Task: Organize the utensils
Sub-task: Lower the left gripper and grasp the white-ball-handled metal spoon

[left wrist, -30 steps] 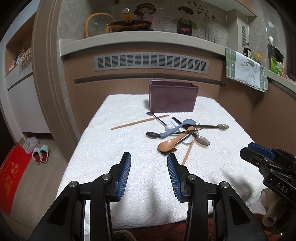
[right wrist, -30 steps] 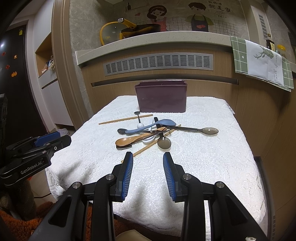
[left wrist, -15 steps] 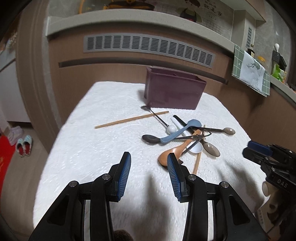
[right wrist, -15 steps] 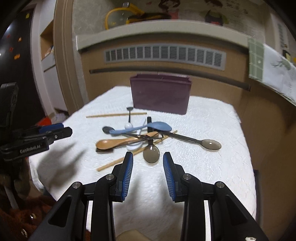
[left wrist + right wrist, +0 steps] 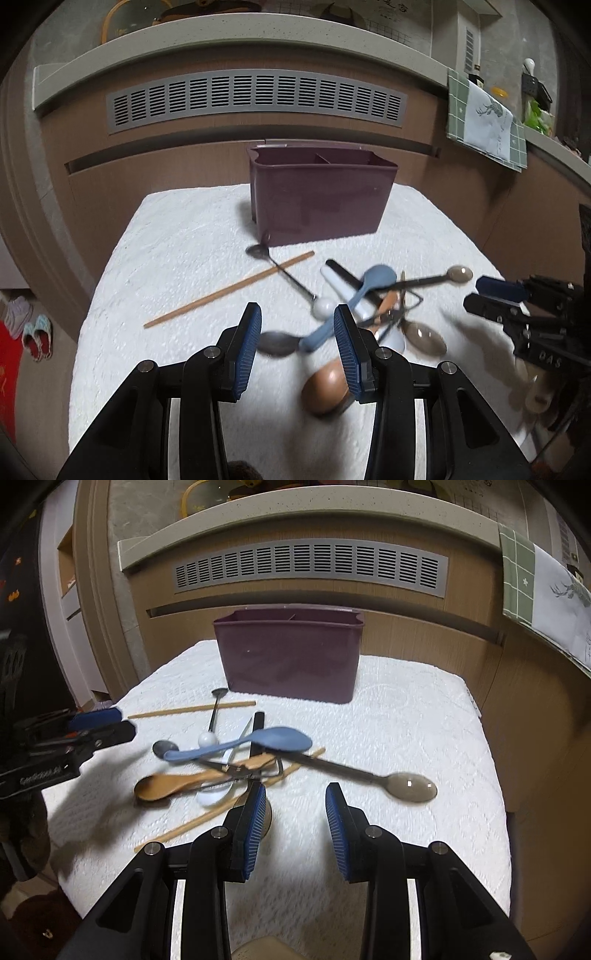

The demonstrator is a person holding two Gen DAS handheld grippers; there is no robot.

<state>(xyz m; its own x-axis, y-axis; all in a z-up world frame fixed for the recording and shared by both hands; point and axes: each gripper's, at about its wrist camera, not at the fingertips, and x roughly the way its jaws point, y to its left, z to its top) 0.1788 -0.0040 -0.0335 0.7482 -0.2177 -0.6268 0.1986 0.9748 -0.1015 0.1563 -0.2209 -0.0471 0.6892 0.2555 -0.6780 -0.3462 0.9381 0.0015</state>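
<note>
Left wrist view: a white textured cloth (image 5: 177, 258) covers the counter, which stands against a wood-panelled wall with a long grey vent (image 5: 255, 99) under a pale ledge. A green-checked towel (image 5: 484, 122) hangs off the ledge at right, and slippers (image 5: 35, 328) lie on the floor at left. A purple bin (image 5: 321, 195), divided inside, sits at the counter's far edge. Ahead of it the utensils lie in a crossed heap at mid-counter: a chopstick (image 5: 229, 291) toward the left edge, a blue spoon (image 5: 354, 295), a wooden spoon (image 5: 328, 387), and a dark spoon (image 5: 277, 343). The left gripper (image 5: 297, 347) has its jaws wide apart and empty, the dark spoon's bowl lying between them. The right gripper (image 5: 495, 299) hovers at the right edge.

Right wrist view: the same cloth, the bin (image 5: 291, 657) at the far edge, vent (image 5: 310, 568) behind. The blue spoon (image 5: 251, 742) tops the heap; the wooden spoon (image 5: 173, 786) lies toward the left, a translucent brown spoon (image 5: 406, 784) toward the right. The right gripper (image 5: 295, 823) is spread wide, holding nothing. The left gripper (image 5: 99, 723) sits at the left edge.

Against half a second ago, both grippers have come closer to the heap and lower; the utensils lie as they did.
</note>
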